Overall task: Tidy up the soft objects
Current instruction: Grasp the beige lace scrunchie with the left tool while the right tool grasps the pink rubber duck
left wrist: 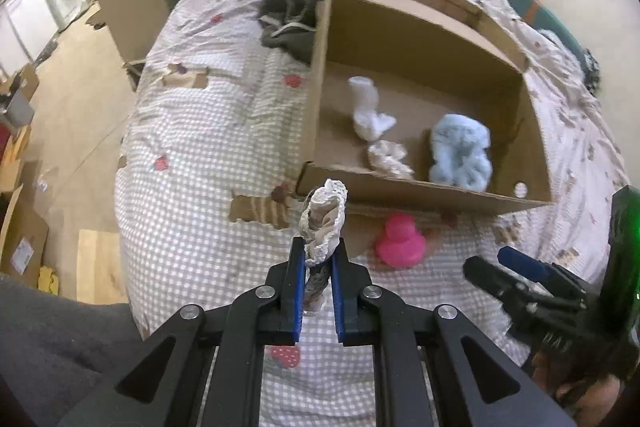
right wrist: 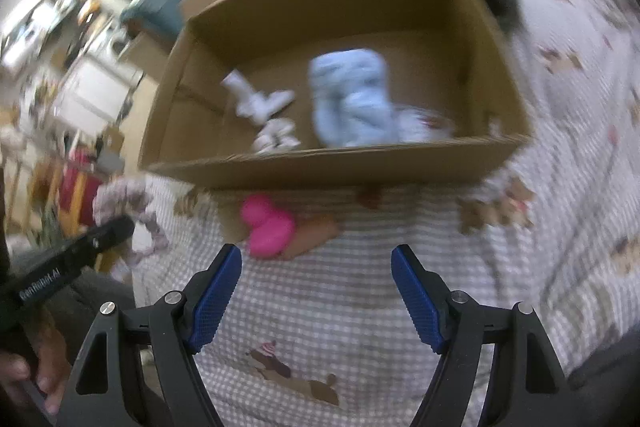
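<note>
Checked bedspread [left wrist: 192,131] carries open cardboard box [left wrist: 416,187]. Left gripper [left wrist: 319,247]: jaws clenched on lace-trimmed cloth [left wrist: 322,223], held above the bed, near box front. Right gripper [right wrist: 316,259]: jaws released, empty, near pink duck [right wrist: 268,227].

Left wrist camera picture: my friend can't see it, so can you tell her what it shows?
The left gripper pinches a lacy, crumpled cloth between its blue fingers above a checked bedspread. Behind it sits an open cardboard box holding white socks and a fluffy blue cloth, with a pink toy duck in front.
</note>
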The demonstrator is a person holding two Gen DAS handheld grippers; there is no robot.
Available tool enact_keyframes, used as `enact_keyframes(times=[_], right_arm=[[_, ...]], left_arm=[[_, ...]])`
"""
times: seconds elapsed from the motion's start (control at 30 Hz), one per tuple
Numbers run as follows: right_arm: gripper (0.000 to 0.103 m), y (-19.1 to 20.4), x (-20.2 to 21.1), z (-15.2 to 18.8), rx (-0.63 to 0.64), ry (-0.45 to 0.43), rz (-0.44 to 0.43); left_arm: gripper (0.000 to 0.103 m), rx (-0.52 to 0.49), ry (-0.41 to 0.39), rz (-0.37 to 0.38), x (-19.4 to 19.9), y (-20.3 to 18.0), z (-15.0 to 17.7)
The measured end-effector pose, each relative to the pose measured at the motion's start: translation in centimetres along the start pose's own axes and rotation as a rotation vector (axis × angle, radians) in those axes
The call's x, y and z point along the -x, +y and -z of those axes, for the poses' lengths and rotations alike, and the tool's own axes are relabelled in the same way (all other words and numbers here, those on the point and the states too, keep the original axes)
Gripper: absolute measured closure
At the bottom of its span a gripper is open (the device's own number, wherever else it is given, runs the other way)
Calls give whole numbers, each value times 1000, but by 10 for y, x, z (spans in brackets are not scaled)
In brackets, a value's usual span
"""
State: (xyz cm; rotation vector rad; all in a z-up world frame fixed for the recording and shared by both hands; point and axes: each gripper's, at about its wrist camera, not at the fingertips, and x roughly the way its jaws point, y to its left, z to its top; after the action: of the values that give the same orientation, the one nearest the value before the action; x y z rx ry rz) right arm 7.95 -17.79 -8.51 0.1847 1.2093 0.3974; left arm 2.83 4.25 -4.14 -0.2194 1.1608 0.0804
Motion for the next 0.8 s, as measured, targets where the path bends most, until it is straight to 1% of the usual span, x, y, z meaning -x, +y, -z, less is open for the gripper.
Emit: enact_keyframes(times=[0.13,0.23,0.3,0.4,0.47,0.57,0.6,0.63,0.7,0.8], right_arm=[[21,25,-26,-3,68,31,15],[21,38,-47,-5,120,58,42],[21,45,-57,-5,158,67,70],[23,50,-69,-6,188,78,87],[27,52,-75,-7,197,86,97],[41,53,-79,-9,228,90,107],[54,53,-80,-9,235,90,102],[57,54,-80,-11,238,93,91],[57,55,-74,-10,234,74,80],[57,54,-58,-9,217,62,37]], left_arm=[[92,33,36,-19,-13,5,6],[92,27,56,-28,-21,2,6],[92,19,64,-25,-23,-1,5],[92,17,67,-18,-23,-4,6],[92,23,69,-9,-23,-5,5],[92,29,72,2,-23,-5,3],[92,31,73,4,-23,-5,3],[92,33,73,5,-23,-5,3],[92,39,74,8,-23,-3,3],[92,48,74,10,-22,-2,2]])
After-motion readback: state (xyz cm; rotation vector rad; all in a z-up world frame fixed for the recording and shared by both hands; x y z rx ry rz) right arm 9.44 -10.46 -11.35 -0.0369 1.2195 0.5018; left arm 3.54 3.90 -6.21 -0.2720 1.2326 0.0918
